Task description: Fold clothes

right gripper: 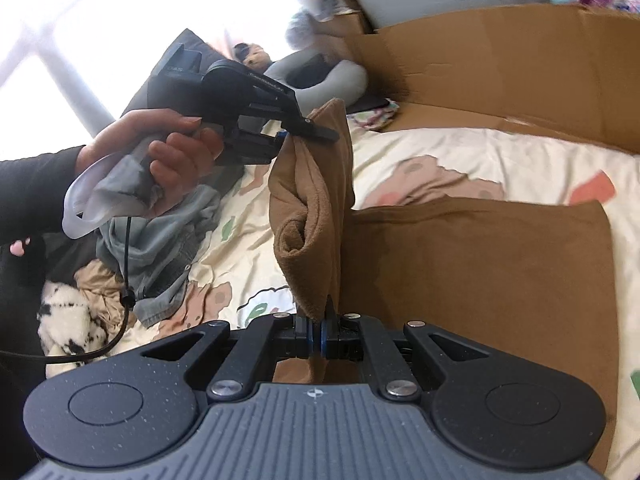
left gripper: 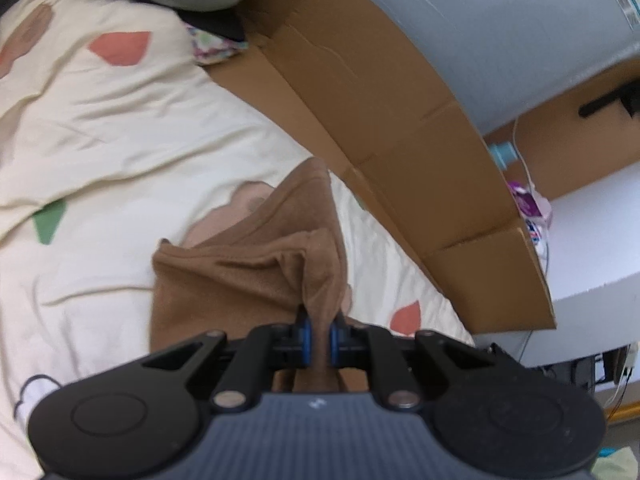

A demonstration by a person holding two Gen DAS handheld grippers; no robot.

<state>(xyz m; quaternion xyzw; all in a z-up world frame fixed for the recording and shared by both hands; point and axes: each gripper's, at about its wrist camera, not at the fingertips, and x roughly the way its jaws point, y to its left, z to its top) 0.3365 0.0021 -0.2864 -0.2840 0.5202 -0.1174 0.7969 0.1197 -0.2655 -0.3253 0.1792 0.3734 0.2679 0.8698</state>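
Observation:
A brown garment (right gripper: 480,264) lies partly spread on the cream patterned bedcover (right gripper: 480,152). Its near edge is lifted off the bed between both grippers. My right gripper (right gripper: 319,332) is shut on one bunched corner of the brown garment. My left gripper (right gripper: 298,136), held by a hand (right gripper: 160,148), is shut on the other corner, up and to the left in the right wrist view. In the left wrist view the left gripper (left gripper: 319,330) pinches a gathered fold of the brown garment (left gripper: 224,280), whose rest trails down onto the bedcover (left gripper: 120,140).
A pile of other clothes, with a blue denim piece (right gripper: 168,236) and a black-and-white fluffy piece (right gripper: 68,320), lies at the bed's left. Flattened cardboard (left gripper: 380,120) lines the bed's far side. A grey curved pillow (right gripper: 328,84) lies at the head.

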